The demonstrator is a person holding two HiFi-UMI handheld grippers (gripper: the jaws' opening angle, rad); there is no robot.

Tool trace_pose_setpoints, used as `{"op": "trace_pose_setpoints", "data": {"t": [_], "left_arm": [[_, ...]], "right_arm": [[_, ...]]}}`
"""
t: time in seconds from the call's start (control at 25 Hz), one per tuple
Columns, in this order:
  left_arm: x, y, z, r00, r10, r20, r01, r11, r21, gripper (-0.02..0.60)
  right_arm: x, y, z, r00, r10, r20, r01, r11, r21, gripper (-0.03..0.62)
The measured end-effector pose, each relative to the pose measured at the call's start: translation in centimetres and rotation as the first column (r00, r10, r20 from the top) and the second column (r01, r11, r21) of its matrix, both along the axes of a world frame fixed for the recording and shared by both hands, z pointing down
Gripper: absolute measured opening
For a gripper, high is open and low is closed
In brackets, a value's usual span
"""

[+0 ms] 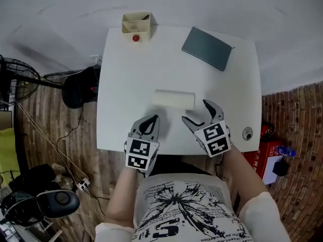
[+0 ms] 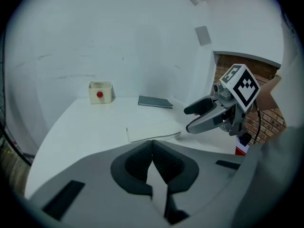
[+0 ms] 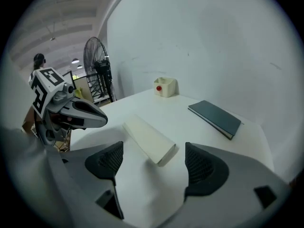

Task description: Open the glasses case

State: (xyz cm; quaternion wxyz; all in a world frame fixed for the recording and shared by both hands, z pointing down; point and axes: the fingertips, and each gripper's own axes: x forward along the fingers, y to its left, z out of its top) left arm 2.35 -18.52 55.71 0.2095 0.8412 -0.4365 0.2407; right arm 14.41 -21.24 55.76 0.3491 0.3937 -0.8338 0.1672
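While glasses case (image 1: 173, 99) lies shut, left tongs (image 1: 151, 121) together, right tongs (image 1: 196, 111) apart, empty

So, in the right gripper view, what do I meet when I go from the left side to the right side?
Left gripper, its claw shut → glasses case → dark notebook. The small box overlaps the case, so it is left out.
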Motion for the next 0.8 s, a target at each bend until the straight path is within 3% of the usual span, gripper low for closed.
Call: {"op": "trace_pose_setpoints", "data": {"t": [0.44, 0.8], "left_arm": [[-0.4, -3.9, 4.6, 1.000, -0.010, 0.016, 0.012, 0.990, -0.138, 0.014], [0.1, -4.2, 5.4, 1.000, -0.016, 0.000, 0.016, 0.985, -0.173, 0.014]], "right_arm": [[-2.0, -3.4, 3.1, 0.995, -0.078, -0.069, 0.076, 0.997, -0.032, 0.381], [-2.4, -3.1, 3.9, 0.984, -0.120, -0.131, 0.120, 0.993, -0.008, 0.356]]}}
